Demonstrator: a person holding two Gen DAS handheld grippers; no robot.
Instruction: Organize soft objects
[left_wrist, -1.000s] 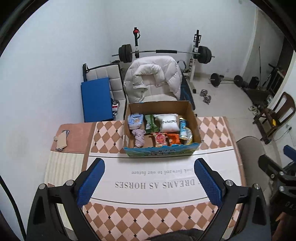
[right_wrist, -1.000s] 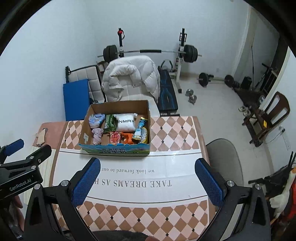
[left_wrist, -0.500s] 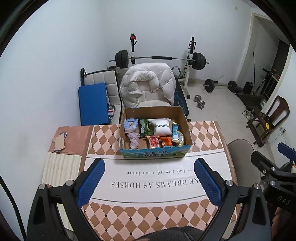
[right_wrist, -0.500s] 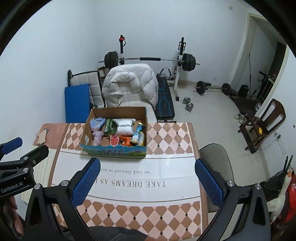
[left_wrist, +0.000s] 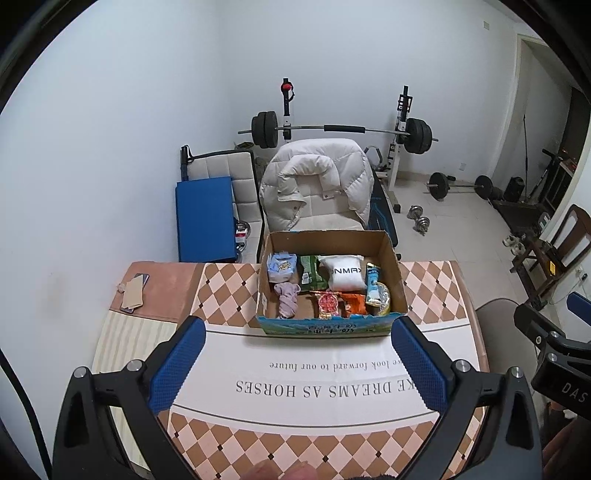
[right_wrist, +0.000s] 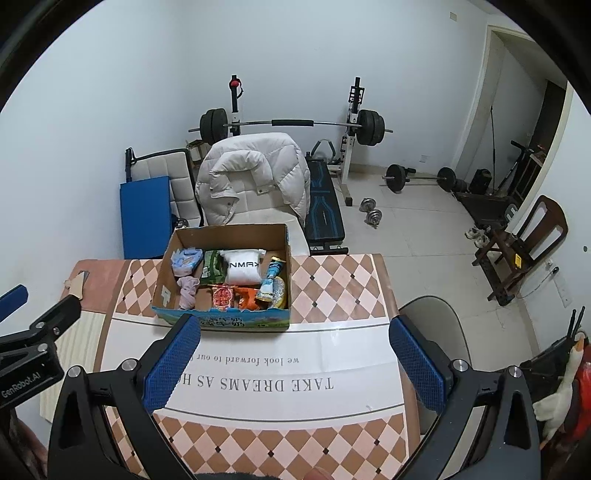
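Note:
An open cardboard box (left_wrist: 391, 254) (right_wrist: 164, 271) stands at the far side of the table. Inside lie a white pouch (left_wrist: 345, 277) (right_wrist: 242, 271), a pale purple cloth (left_wrist: 288, 295) (right_wrist: 187, 290), a light blue packet (left_wrist: 282, 266) (right_wrist: 187, 260), a green packet (left_wrist: 311, 277), a red packet (left_wrist: 327, 303) (right_wrist: 222, 297) and a blue tube (left_wrist: 373, 284) (right_wrist: 270, 278). My left gripper (left_wrist: 297, 369) hangs open high above the near table with nothing between its fingers. My right gripper (right_wrist: 291, 365) is also open and empty, beside the left one.
The table (left_wrist: 229, 291) carries a checked cloth with a printed white band. A phone and card (left_wrist: 133, 291) lie at its left end. Behind it stand a chair draped with a white jacket (left_wrist: 317, 184), a blue mat (left_wrist: 205, 218) and a barbell rack (left_wrist: 340, 129). A grey chair (right_wrist: 432, 317) sits right.
Both grippers have risen and pulled back from the box, so it looks smaller and more of the room shows. Both stay open and empty.

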